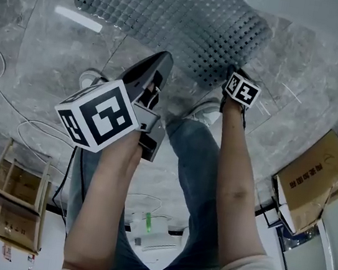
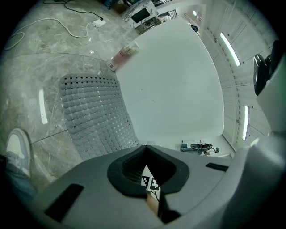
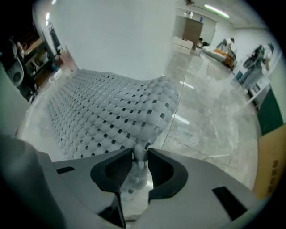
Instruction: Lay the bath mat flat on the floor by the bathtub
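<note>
One corner of bath mat [image 3: 107,112] clamped between right gripper [image 3: 140,155] fingers; rest spread ahead of them beside bathtub [image 3: 111,36]. Left gripper [image 2: 145,147] fingers pressed together, nothing held, mat seen beyond them.

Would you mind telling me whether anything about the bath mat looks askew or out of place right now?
Yes: the bath mat is not flat. Its near corner is bunched and lifted off the floor, pinched in the right gripper. The rest spreads out beside the bathtub.
</note>
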Motion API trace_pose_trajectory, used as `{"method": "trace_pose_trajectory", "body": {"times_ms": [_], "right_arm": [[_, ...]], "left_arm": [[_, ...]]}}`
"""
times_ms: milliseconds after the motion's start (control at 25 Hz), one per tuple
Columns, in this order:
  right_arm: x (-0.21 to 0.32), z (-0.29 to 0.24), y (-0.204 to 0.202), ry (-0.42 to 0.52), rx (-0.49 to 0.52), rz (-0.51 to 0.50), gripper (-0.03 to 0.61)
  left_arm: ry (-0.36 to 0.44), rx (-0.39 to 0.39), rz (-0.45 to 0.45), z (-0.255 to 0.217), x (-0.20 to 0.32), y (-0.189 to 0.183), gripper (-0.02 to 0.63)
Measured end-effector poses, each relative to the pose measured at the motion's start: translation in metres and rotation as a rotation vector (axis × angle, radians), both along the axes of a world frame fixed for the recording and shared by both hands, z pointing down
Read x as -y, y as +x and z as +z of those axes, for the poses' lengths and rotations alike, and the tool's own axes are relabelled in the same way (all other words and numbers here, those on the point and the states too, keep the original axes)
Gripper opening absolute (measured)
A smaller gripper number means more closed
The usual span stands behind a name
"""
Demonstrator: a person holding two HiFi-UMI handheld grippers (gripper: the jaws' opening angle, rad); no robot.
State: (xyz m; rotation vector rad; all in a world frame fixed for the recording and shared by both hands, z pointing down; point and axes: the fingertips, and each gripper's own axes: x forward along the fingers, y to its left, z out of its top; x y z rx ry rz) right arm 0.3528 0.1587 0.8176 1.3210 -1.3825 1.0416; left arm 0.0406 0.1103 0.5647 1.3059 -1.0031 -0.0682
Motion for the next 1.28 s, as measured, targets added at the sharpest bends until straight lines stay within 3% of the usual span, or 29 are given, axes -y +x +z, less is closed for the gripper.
{"method": "trace_pose_trajectory", "body": {"times_ms": [160, 200, 240, 280, 400, 560, 600, 720, 880, 1120, 1280], "right_arm": [[0.003, -0.011, -0.004, -0.020, -0.167, -0.179, 0.161], [0.004, -0.009, -0.011, -0.012, -0.170, -0.214, 0.201], [0.004, -0.007, -0.018, 0.005, -0.157, -0.224, 0.290], [0.004, -0.007, -0.023, 0.029, -0.133, -0.209, 0.329], [0.004, -0.014, -0.013, 0.120, -0.085, -0.104, 0.331], [0.013, -0.030, 0.003, 0.239, -0.103, -0.032, 0.331], [0.017, -0.031, -0.001, 0.256, -0.079, -0.030, 0.325], [0.025, -0.024, -0.007, 0.241, -0.020, -0.022, 0.196], [0.031, -0.002, -0.004, 0.184, -0.003, -0.002, 0.091], [0.028, 0.029, -0.002, 0.056, -0.026, -0.056, 0.078], [0.028, 0.033, 0.002, 0.052, -0.005, -0.048, 0.077]], "left_arm": [[-0.014, 0.007, 0.015, 0.004, -0.005, 0.012, 0.015], [-0.017, 0.007, 0.015, 0.005, -0.005, 0.011, 0.014], [-0.018, 0.007, 0.015, 0.005, -0.004, 0.009, 0.014], [-0.018, 0.008, 0.017, 0.005, -0.004, 0.007, 0.014], [-0.023, 0.005, 0.026, 0.006, -0.005, 0.009, 0.014], [-0.019, -0.016, 0.021, 0.003, 0.001, 0.006, 0.015], [-0.018, -0.018, 0.020, 0.001, 0.003, 0.001, 0.014], [-0.024, -0.016, 0.023, -0.002, 0.004, -0.008, 0.015], [-0.031, -0.006, 0.027, 0.003, 0.007, -0.008, 0.014], [-0.031, -0.019, 0.022, 0.004, 0.013, -0.004, 0.015], [-0.023, -0.011, 0.028, 0.003, 0.020, -0.003, 0.014]]}}
